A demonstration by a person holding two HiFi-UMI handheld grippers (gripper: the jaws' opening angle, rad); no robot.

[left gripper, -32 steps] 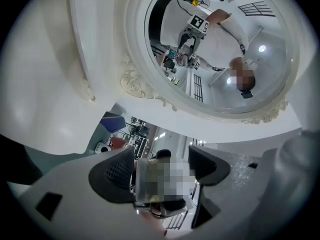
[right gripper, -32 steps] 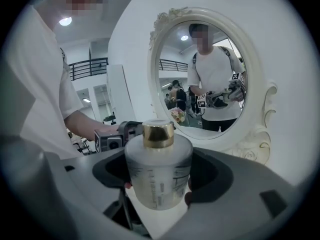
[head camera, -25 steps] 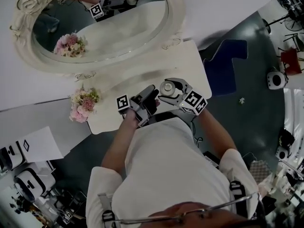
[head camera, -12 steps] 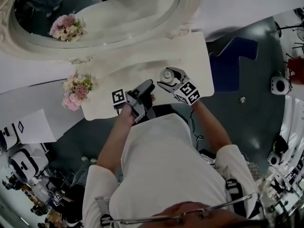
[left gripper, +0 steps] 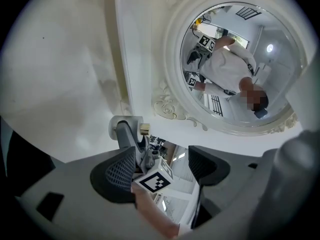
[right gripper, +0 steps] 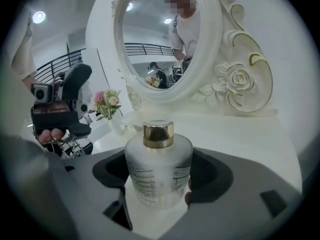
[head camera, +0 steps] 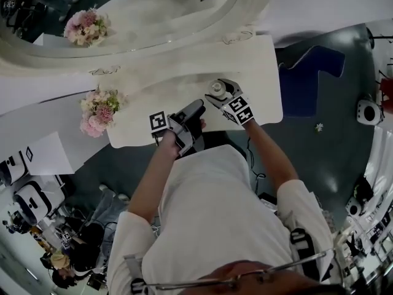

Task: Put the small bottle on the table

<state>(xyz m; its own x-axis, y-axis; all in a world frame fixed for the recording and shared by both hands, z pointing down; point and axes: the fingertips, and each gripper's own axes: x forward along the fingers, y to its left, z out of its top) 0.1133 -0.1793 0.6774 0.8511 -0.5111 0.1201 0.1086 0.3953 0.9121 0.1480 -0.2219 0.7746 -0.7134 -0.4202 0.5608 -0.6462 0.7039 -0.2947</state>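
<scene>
The small bottle [right gripper: 158, 170] is frosted white with a gold cap. It stands upright between the jaws of my right gripper [right gripper: 159, 176], which is shut on it. In the head view the bottle [head camera: 216, 87] and right gripper [head camera: 219, 93] are over the white table [head camera: 258, 66], right of its middle. My left gripper [head camera: 195, 110] is just to the left, near the front edge. Its jaws stand open in the left gripper view [left gripper: 162, 170], with nothing held between them. I cannot tell whether the bottle's base touches the tabletop.
A big oval mirror [head camera: 239, 5] in an ornate white frame stands along the back of the table. A vase of pink flowers [head camera: 98, 110] sits at the table's left end. A blue seat [head camera: 307, 78] is on the dark floor to the right.
The head view has shifted. My right gripper still holds the bottle and has edged slightly farther over the table. The left gripper has stayed by the front edge.
</scene>
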